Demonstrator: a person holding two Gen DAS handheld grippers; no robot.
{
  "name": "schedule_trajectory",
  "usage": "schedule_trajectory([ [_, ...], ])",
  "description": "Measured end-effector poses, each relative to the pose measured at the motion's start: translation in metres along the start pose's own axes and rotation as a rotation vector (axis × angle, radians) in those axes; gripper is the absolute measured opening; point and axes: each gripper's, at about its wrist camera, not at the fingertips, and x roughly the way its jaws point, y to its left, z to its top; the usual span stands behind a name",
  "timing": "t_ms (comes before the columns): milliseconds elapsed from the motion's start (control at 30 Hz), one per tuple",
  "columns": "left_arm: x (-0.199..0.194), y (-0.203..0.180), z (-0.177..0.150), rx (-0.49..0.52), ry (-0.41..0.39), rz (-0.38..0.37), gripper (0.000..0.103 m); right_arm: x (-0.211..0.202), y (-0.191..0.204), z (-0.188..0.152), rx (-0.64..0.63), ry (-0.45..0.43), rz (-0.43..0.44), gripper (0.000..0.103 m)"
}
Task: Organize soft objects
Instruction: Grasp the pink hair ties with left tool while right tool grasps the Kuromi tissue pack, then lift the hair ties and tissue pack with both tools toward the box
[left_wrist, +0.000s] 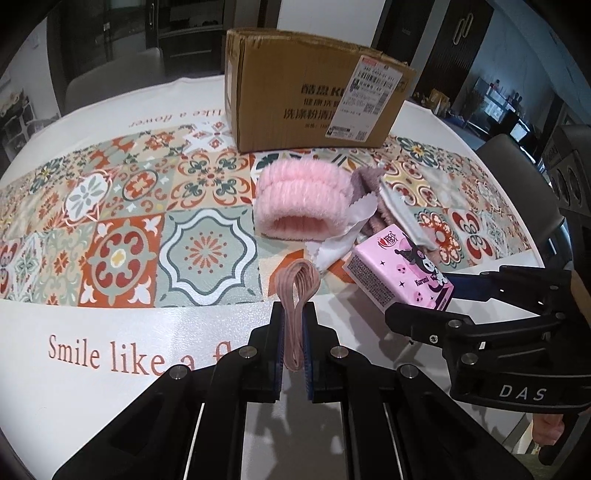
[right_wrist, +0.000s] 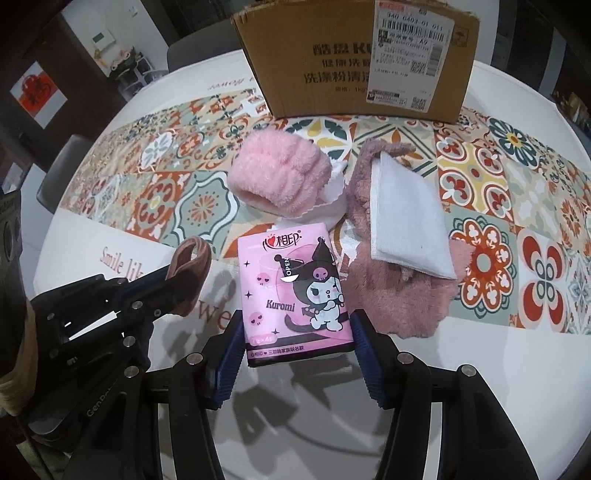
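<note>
Currently both grippers are loaded. My left gripper (left_wrist: 293, 325) is nearly closed, pinching a bundle of pink hair ties (left_wrist: 297, 291) upright between its pads; the loop stands out past the fingertips. My right gripper (right_wrist: 297, 332) is spread about as wide as the tissue pack (right_wrist: 293, 291) it clamps by the sides, the pack's long axis running straight ahead along the fingers.

Key relation: the cardboard box (right_wrist: 354, 59) stands dead ahead of the right gripper, near the table's far edge, and ahead and a little right of the left one. The two grippers look about equally far from it; I cannot tell which is nearer. Between them and the box lie the fluffy pink headband (left_wrist: 303, 195), a white cloth (right_wrist: 406, 218) and a mauve fluffy towel (right_wrist: 399, 295).

Readable: "Kuromi" and "OPEN" on the pack; "Smile like a f…" on the tablecloth (left_wrist: 122, 258); "DAS" on the right gripper body; a barcoded shipping label on the box.
</note>
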Motion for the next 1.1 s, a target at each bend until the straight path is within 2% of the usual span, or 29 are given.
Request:
schedule_trajectory([
  [433, -0.037, -0.014, 0.013, 0.012, -0.099, 0.020, 0.010, -0.040, -0.002, 0.001, 0.019, -0.108, 0.017, 0.057],
  [1100, -0.082, -0.039, 0.050, 0.056, -0.271, 0.054, 0.010, -0.095, -0.010, 0.019, 0.044, -0.276, 0.041, 0.057],
])
